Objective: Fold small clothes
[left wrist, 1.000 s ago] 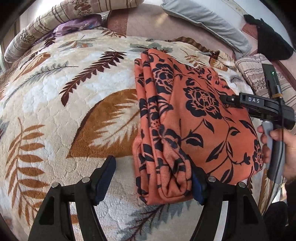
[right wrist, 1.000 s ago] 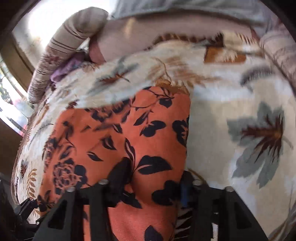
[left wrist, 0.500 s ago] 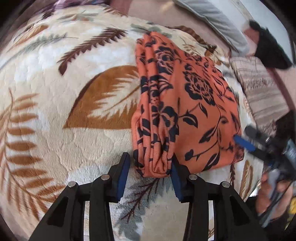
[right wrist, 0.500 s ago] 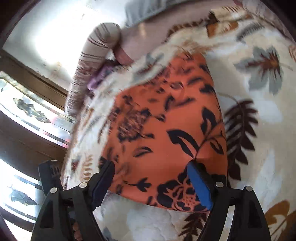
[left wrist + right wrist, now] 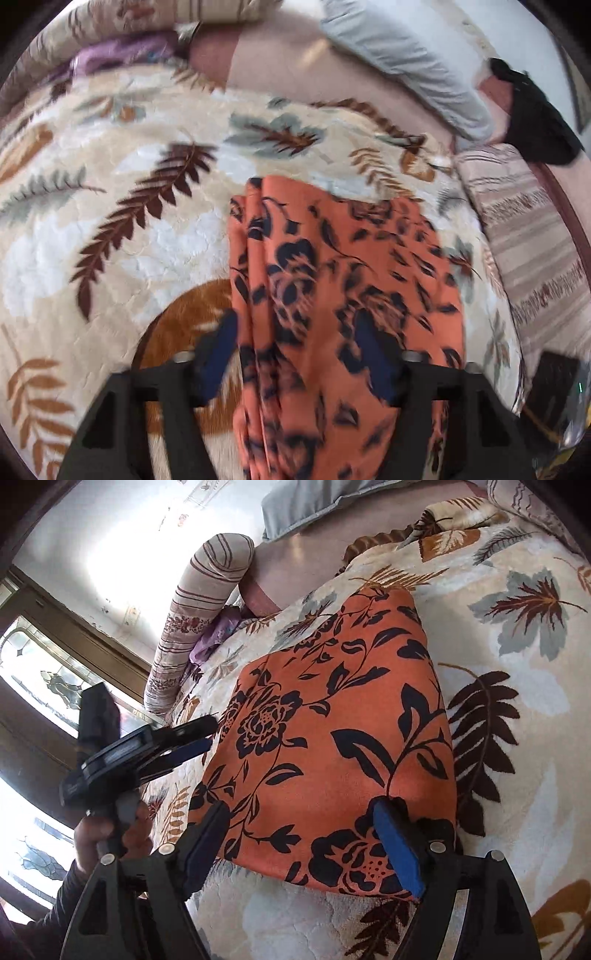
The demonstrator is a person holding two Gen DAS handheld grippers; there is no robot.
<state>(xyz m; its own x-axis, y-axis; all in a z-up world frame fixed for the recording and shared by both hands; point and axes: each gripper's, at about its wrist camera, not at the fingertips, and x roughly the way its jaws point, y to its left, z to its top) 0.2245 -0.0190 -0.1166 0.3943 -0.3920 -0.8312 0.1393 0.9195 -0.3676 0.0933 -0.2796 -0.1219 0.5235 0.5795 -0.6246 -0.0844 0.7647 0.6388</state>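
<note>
A folded orange garment with black flowers (image 5: 343, 280) lies flat on the leaf-patterned blanket (image 5: 122, 236). It also shows in the right wrist view (image 5: 325, 746). My left gripper (image 5: 299, 350) is open and hangs over the garment's bunched left edge, one finger on each side of that fold. My right gripper (image 5: 306, 834) is open just above the garment's near edge and holds nothing. The left gripper also shows from the side in the right wrist view (image 5: 199, 734), beside the garment's left edge.
A striped bolster (image 5: 199, 616) and a purple cloth (image 5: 118, 55) lie at the far side of the bed. A grey pillow (image 5: 406, 59), a black item (image 5: 532, 114) and a striped cushion (image 5: 535, 240) lie at the right. A window (image 5: 48, 686) is at the left.
My left gripper has moved forward over the garment's left fold and opened wider. My right gripper has drawn back and up from the garment and stays open.
</note>
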